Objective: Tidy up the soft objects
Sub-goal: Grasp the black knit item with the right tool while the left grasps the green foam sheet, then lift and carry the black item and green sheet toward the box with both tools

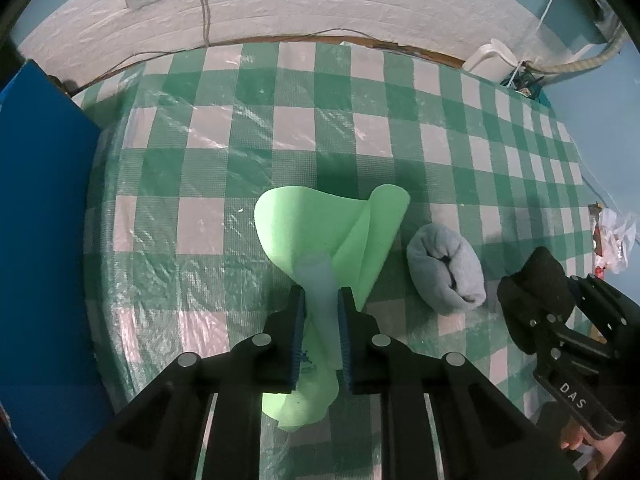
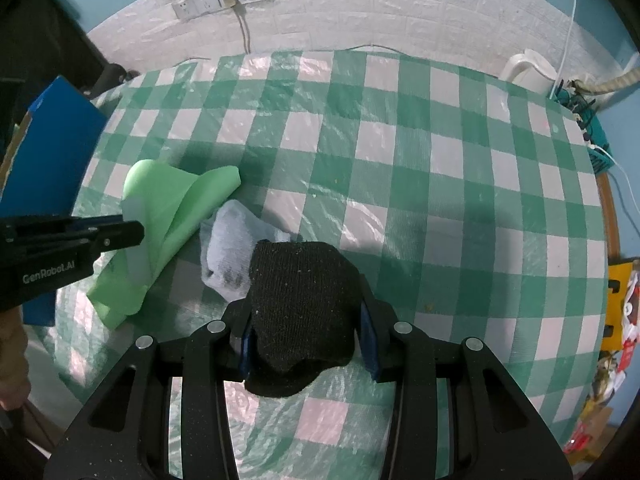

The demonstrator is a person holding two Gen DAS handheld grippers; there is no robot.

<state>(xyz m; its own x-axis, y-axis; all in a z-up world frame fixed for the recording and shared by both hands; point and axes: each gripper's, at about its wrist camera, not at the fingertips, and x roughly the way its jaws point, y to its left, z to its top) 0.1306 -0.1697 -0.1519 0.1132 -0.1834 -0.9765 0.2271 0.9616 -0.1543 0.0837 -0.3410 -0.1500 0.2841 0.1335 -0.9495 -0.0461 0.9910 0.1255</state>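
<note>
Left gripper [image 1: 320, 320], marked "GenRobot.AI", clamps the green cloth [image 1: 320, 228]; right gripper [image 2: 306, 320], marked "DAS", clamps the black sock [image 2: 304, 292] mid-table [image 2: 440, 160].

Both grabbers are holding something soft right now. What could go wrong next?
1. The left gripper pinches only a narrow part of the thin green foam sheet; the wide loose flaps might slip out or tear if tugged.
2. The right gripper squeezes the bulky black knitted sock bundle right next to the rolled pale blue sock, so moving it may knock that roll along the green-and-white checkered tablecloth.
</note>
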